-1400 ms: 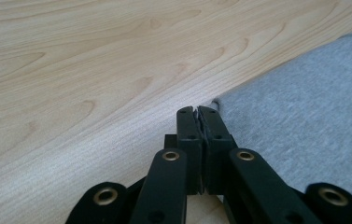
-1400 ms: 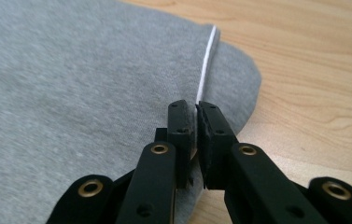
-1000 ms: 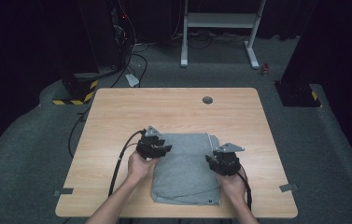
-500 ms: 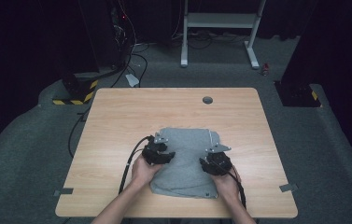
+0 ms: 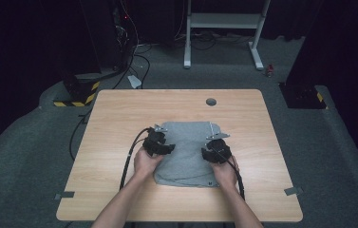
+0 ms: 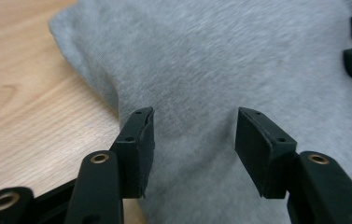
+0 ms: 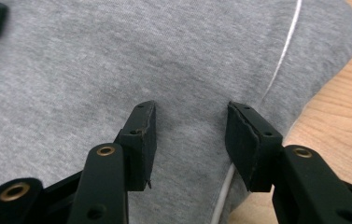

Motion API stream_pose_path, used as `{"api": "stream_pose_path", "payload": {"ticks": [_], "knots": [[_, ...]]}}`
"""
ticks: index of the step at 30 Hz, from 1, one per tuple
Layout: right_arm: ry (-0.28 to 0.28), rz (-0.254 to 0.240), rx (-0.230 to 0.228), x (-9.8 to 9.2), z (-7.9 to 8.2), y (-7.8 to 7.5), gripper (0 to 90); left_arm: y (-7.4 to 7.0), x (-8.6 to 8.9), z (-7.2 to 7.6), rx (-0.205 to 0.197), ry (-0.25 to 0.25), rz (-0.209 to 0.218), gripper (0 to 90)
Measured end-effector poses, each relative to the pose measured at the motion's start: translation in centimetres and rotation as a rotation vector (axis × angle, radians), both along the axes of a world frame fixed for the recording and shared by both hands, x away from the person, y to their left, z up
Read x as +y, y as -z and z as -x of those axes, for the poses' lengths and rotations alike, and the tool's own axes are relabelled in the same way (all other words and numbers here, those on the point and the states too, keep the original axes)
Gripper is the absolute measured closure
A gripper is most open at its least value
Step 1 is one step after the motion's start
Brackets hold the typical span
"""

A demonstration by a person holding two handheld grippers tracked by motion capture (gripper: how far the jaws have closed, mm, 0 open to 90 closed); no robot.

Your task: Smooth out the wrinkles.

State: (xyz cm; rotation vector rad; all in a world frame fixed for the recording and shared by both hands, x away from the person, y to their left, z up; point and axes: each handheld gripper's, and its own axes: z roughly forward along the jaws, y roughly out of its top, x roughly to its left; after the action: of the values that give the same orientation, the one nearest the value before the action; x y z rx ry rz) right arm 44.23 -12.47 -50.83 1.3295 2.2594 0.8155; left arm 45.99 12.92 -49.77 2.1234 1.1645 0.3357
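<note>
- Folded grey garment is seen on the tabletop, slightly toward the 6 o'clock edge in the high view; near hem close to the person, far edge toward 12 o'clock.
- Long axis of the garment is judged to run roughly 12-to-6 o'clock in the high view; a small label sits near the 5 o'clock corner.
- Left hand-held gripper is placed on the 9 o'clock side of the cloth, right hand-held gripper on the 3 o'clock side; both are held low over the fabric.
- Left gripper view: jaws are spread, grey cloth lies directly ahead and under the gap, its folded edge at about 10 o'clock, bare wood beyond. Jaws have just been opening; nothing is pinched between them.
- Right gripper view: jaws are spread over the cloth; a white cord runs from 1 o'clock down toward the right jaw. Jaws have opened somewhat over the last second; no fabric is clamped.
- Key relation: each side edge lies outboard of its own gripper, so each edge is nearer to the matching hand; the middle of the garment lies between the two.
- Next move is judged to be a smoothing press or a fresh pinch on the cloth below.
</note>
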Motion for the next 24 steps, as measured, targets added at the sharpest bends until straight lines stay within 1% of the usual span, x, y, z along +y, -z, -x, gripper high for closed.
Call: {"api": "stream_pose_path", "payload": {"ticks": [1, 3, 4, 5, 6, 8, 10, 11, 12, 13, 14, 15, 17, 18, 19, 20, 21, 23, 24], "knots": [[-0.002, 0.001, -0.015, -0.1, 0.2, -0.1, 52.6, -0.7, 0.4, 1.1, -0.020, 0.017, -0.003, 46.7], [-0.004, -0.009, -0.025, -0.4, 0.9, -0.3, 52.6, -1.3, 0.9, 2.5, -0.041, 0.041, -0.013, 46.9], [-0.006, -0.012, -0.031, -0.6, 1.2, -0.4, 52.5, -1.3, 0.9, 2.5, -0.041, 0.041, -0.013, 47.4], [-0.007, -0.016, -0.034, -0.7, 1.6, -0.6, 52.6, -1.6, 1.5, 4.2, -0.049, 0.064, -0.005, 48.3], [-0.011, -0.024, -0.037, -0.9, 2.1, -0.8, 52.8, -1.7, 1.8, 5.1, -0.051, 0.073, 0.005, 49.5], [-0.026, -0.037, -0.049, -1.3, 3.1, -1.1, 53.6, -1.6, 2.4, 6.8, -0.051, 0.086, 0.014, 51.0], [-0.048, -0.060, -0.059, -1.6, 4.3, -1.3, 55.3, -1.3, 2.8, 8.3, -0.050, 0.109, 0.011, 53.2], [-0.061, -0.064, -0.065, -1.7, 4.9, -1.4, 56.7, -1.1, 3.0, 9.0, -0.049, 0.122, 0.008, 55.1], [-0.061, -0.064, -0.065, -1.7, 4.9, -1.4, 56.7, -1.1, 3.0, 9.0, -0.049, 0.122, 0.008, 57.1], [-0.072, -0.078, -0.067, -1.8, 5.5, -1.5, 58.8, -0.9, 3.1, 9.8, -0.046, 0.129, -0.001, 57.1], [-0.109, -0.104, -0.062, -1.9, 6.8, -1.5, 63.1, -0.5, 3.2, 10.8, -0.050, 0.133, -0.020, 61.4], [-0.123, -0.107, -0.062, -1.9, 7.1, -1.5, 64.4, -0.4, 3.2, 11.3, -0.048, 0.131, -0.029, 62.4], [-0.132, -0.119, -0.051, -1.9, 8.1, -1.3, 66.5, 0.0, 3.1, 12.1, -0.052, 0.131, -0.053, 64.1], [-0.132, -0.119, -0.051, -1.9, 8.1, -1.3, 66.5, 0.0, 3.1, 12.1, -0.052, 0.131, -0.053, 64.3], [-0.143, -0.117, -0.049, -1.9, 8.9, -0.9, 67.9, 0.5, 2.9, 12.6, -0.051, 0.134, -0.075, 65.0], [-0.143, -0.102, -0.042, -1.8, 9.2, -0.6, 68.5, 0.7, 2.9, 12.6, -0.048, 0.132, -0.084, 66.3], [-0.144, -0.088, -0.032, -1.7, 9.3, -0.3, 69.1, 0.9, 2.8, 12.6, -0.036, 0.125, -0.074, 67.2], [-0.144, -0.070, -0.017, -1.6, 9.3, 0.3, 70.1, 1.2, 3.0, 12.3, -0.038, 0.113, -0.066, 70.3], [-0.144, -0.070, -0.017, -1.6, 9.3, 0.3, 70.1, 1.2, 3.0, 12.3, -0.038, 0.113, -0.066, 72.6]]}}
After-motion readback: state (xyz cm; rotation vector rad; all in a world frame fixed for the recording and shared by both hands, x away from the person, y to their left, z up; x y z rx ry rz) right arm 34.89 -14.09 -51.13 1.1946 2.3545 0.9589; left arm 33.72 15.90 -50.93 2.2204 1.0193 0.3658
